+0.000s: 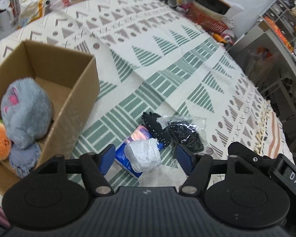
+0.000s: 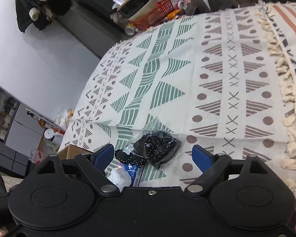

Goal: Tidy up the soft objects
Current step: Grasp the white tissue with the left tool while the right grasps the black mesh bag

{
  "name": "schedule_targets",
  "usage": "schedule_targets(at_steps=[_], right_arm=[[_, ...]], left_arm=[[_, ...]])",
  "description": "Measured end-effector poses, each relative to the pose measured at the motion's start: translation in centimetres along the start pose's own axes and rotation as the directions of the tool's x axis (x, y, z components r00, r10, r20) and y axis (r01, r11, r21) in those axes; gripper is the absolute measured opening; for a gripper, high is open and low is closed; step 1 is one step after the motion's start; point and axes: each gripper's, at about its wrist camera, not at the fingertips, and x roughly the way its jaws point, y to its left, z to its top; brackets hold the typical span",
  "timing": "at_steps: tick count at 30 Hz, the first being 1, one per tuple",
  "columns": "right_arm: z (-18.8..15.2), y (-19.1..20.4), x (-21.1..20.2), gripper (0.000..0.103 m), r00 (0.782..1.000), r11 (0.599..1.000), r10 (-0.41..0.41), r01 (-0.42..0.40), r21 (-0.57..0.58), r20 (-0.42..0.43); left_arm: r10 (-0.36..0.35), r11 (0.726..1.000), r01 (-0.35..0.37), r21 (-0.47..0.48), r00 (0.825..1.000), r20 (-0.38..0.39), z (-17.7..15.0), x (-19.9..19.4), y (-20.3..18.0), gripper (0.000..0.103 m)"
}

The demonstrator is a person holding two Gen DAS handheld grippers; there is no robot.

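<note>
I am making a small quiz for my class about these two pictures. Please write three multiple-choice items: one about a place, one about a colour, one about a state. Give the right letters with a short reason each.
1. Where is the grey plush toy?
A. In the cardboard box
B. On the cloth beside the black items
C. Between the left jaws

2. What colour are the pads of the left gripper?
A. Red
B. Blue
C. Yellow

3. In what state is the right gripper?
A. Shut on the tissue pack
B. Shut on nothing
C. Open, holding nothing

Answers:
1 A: the toy sits inside the box walls at the left.
2 B: both pads show blue in the left wrist view.
3 C: its jaws stand wide apart above the black plastic-wrapped item, gripping nothing.
</note>
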Motion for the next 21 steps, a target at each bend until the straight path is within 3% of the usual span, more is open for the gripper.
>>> schedule_targets(at_steps=[4, 7, 10, 21], right_arm=[[0.2, -0.2, 1.2, 0.085, 1.0, 1.0, -0.011, 0.011, 0.0, -0.02], [0.2, -0.3, 2.2, 0.084, 0.999, 1.0, -0.015, 0.015, -0.004, -0.042], [0.1, -0.2, 2.9, 0.084, 0.998, 0.999, -0.025, 0.023, -0.024, -0.056], [1.4, -1.1, 5.7, 0.087, 0.996, 0.997, -0.064, 0.067, 0.043, -0.064]], left_arm=[[0.016, 0.999, -0.017, -0.036, 0.999, -0.032, -0.1, 1.9, 0.0, 0.055], [0.039, 0.997, -0.042, -0.072, 0.998, -0.041, -0.2, 3.1, 0.1, 0.043], [0.055, 0.992, -0.058, -0.11, 0.998, -0.029, -0.3, 3.8, 0.3, 0.042], [0.083, 0.994, -0.083, -0.076, 0.997, -0.002, 0.8, 3.8, -0.1, 0.041]])
